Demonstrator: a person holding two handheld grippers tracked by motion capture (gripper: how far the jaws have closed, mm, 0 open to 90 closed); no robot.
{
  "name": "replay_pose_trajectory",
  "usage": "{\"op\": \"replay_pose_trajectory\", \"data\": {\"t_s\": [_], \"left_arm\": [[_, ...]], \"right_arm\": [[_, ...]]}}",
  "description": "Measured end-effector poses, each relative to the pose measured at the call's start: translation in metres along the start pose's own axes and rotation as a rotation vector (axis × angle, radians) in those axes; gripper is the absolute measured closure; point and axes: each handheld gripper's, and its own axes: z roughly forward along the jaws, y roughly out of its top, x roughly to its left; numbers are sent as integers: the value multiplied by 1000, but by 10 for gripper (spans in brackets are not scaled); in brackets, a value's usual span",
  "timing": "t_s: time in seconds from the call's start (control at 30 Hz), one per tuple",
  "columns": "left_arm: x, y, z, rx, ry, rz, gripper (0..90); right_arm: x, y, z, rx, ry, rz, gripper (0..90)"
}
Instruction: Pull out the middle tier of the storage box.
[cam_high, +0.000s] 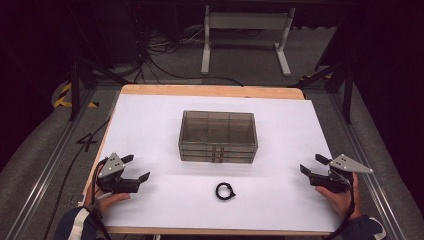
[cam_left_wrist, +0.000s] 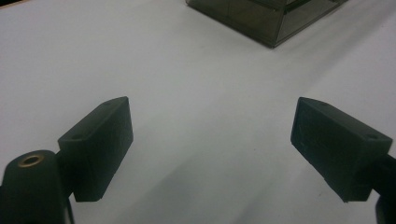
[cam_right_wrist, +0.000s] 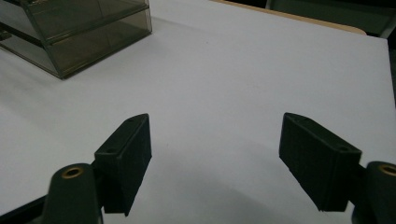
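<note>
The left gripper (cam_high: 135, 167) and right gripper (cam_high: 311, 165) rest at the near corners of the white table (cam_high: 280, 210), both with jaws wide and empty, seemingly poised to start; the black coiled band (cam_high: 225, 191) lies between them near the front edge. Beyond it stands the smoky drawer box (cam_high: 218, 136); its tinted walls hide any contents, and each gripper view cuts it off at a corner.

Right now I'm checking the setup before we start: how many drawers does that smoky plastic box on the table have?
2, as far as the high view shows: stacked at the front of the box, upper drawer above lower drawer, both shut. A further one may go unnoticed.
</note>
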Motion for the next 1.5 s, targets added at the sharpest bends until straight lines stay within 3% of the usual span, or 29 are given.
{"op": "replay_pose_trajectory", "data": {"t_s": [0.27, 0.5, 0.67, 0.83, 0.87, 0.97, 1.07, 1.27, 1.4, 1.5], "left_arm": [[-1, 0, 1, 0, -3, -11, 148], [0, 0, 0, 0, -7, 2, 172], [-2, 0, 0, 3, -3, 13, 192], [-4, 1, 1, 11, 1, 18, 216], [-3, 1, 1, 11, 4, 24, 220], [-3, 2, 2, 23, -1, 17, 235], [-6, 3, 3, 48, 1, 49, 250], [-11, 9, 4, 49, -3, 82, 309], [-16, 16, 8, 66, -17, 118, 316], [-19, 21, 14, 77, -53, 139, 339]], "right_arm": [[0, 0, 1, 7, 5, -6, 305], [-1, 1, 2, 19, 10, 7, 364], [0, 1, 2, 22, 8, -3, 444], [-2, 2, 2, 21, 19, 4, 596], [-2, 3, 2, 19, 30, -1, 667], [-2, 6, 2, 7, 29, -15, 718], [-2, 15, 0, -12, 47, -29, 768], [9, 42, 2, -37, 96, -74, 850], [20, 62, 6, -45, 136, -110, 886], [30, 79, 15, -39, 168, -135, 900]]}}
